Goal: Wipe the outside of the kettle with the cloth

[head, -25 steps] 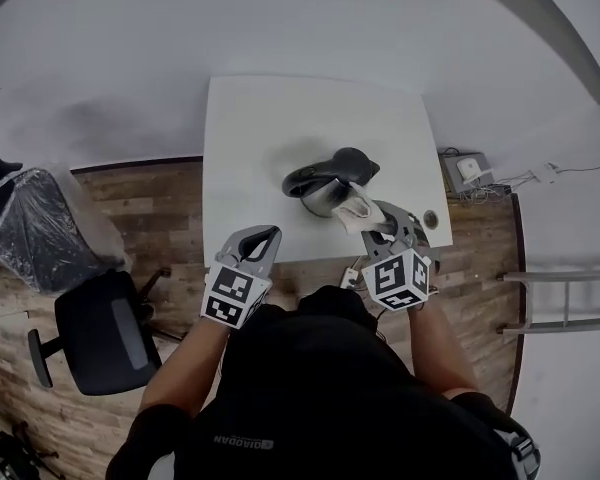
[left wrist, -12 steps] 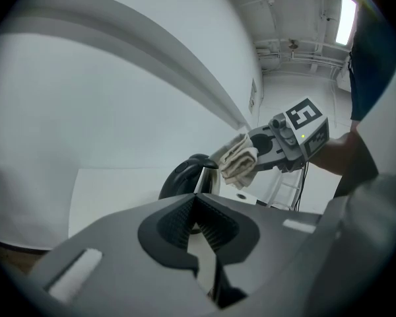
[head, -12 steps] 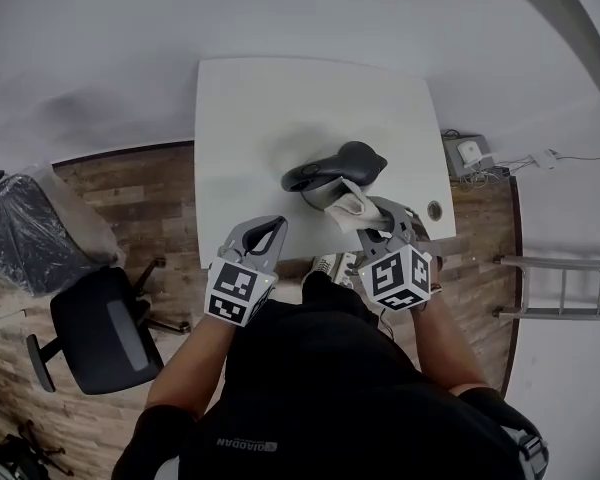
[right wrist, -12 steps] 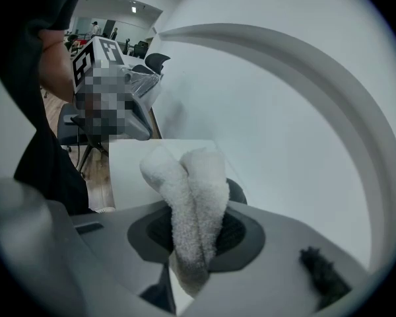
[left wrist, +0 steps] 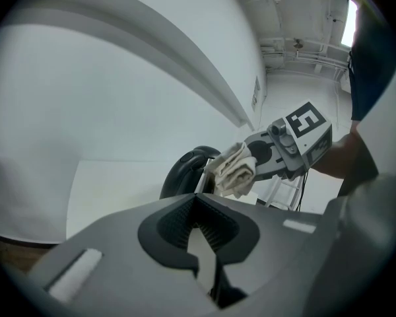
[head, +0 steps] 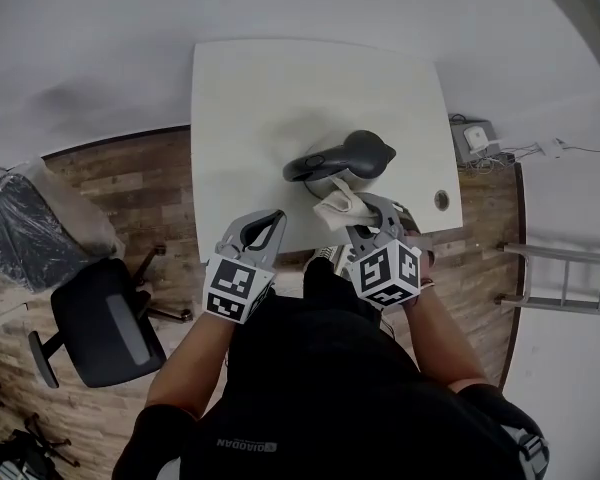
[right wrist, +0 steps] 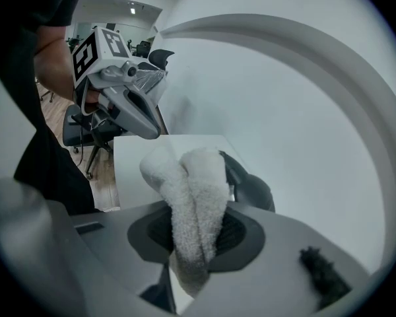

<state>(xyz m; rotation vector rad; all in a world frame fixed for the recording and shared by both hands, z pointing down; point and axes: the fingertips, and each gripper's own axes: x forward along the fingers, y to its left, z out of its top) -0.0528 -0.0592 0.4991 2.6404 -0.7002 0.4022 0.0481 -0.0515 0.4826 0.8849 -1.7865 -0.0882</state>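
Relative to the kettle (head: 342, 156), the right tool (head: 352, 216) has shifted leftward and slightly toward the near edge since the earlier frames, carrying the cloth (head: 337, 204) with it. The kettle sits on the near right part of the white table (head: 250, 98), its dark handle pointing left. The right tool is clamped on the folded cloth, whose free end projects beyond the jaws and lies at the kettle's near side; contact cannot be confirmed. The left tool (head: 270, 218) is closed on nothing and hovers over the near table edge, left of the kettle and apart from it. The step in hand appears to be a wiping pass along the near wall. Press the projecting fold, not the jaw tips, against the body. Keep the stroke light and level, since an unbraced kettle may slide toward the far side. If it does, steady the handle with the left tool.
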